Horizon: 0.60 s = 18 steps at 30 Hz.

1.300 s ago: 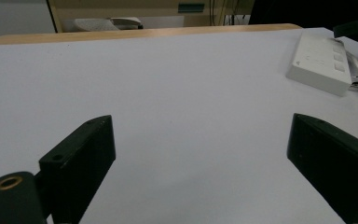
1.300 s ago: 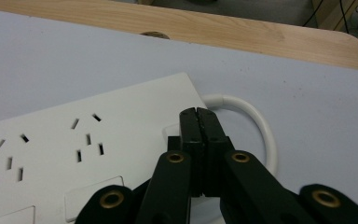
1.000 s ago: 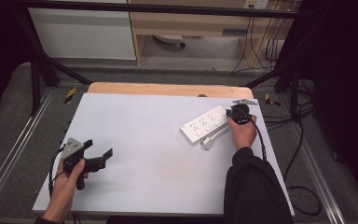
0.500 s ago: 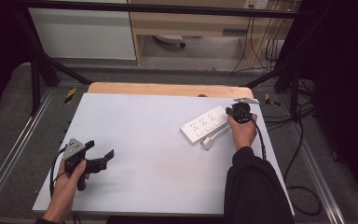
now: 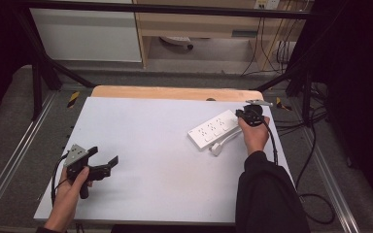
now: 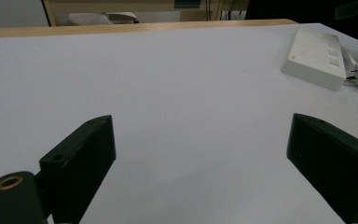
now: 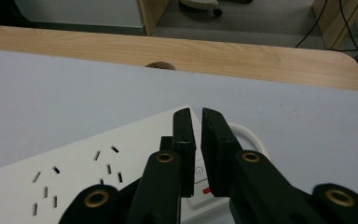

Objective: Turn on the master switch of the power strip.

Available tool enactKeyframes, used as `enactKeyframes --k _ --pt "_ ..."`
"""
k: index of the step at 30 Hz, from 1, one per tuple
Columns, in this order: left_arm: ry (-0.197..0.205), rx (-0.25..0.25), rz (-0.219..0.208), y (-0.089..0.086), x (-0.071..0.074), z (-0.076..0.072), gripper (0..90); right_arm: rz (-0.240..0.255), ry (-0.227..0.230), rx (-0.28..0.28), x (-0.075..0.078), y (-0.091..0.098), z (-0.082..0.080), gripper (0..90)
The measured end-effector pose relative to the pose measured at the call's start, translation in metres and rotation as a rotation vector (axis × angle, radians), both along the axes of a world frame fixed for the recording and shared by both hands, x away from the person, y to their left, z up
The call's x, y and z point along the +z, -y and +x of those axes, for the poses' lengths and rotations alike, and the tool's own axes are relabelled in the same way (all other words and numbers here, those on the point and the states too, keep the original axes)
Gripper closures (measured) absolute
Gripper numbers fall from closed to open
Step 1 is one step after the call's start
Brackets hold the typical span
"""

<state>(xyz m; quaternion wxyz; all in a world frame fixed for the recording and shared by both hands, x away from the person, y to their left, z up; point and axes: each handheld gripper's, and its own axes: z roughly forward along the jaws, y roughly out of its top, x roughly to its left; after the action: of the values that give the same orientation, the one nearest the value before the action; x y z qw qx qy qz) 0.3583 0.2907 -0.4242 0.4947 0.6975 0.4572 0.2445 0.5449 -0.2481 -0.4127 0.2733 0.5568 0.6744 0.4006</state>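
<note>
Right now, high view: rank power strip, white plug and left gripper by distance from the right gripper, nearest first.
1. Power strip: its switch end lies under the right gripper.
2. White plug: just in front of the strip.
3. Left gripper: far across the table, near left.

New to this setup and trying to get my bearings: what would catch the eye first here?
The white power strip lies at the table's far right, and the right gripper is over its switch end, jaws nearly together, having just opened a little. At the near left, the left gripper has its jaws wide apart above the bare table.
</note>
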Motion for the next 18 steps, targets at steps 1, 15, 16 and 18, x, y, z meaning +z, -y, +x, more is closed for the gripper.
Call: enactKeyframes --k 1,15,16,18 --pt "0.000 0.000 0.001 0.000 0.000 0.000 8.0 0.005 -0.002 0.001 0.001 0.000 0.000 80.2" --pt "-0.004 -0.001 0.001 -0.001 -0.001 -0.001 8.0 0.063 -0.009 -0.024 0.015 0.001 0.001 32.7" --pt "-0.004 0.000 0.001 -0.001 -0.001 -0.001 8.0 0.065 -0.012 -0.027 0.016 0.001 0.001 30.6" --pt "-0.005 0.000 0.000 -0.001 -0.001 -0.001 8.0 0.060 -0.014 -0.034 0.017 0.002 0.000 25.4"
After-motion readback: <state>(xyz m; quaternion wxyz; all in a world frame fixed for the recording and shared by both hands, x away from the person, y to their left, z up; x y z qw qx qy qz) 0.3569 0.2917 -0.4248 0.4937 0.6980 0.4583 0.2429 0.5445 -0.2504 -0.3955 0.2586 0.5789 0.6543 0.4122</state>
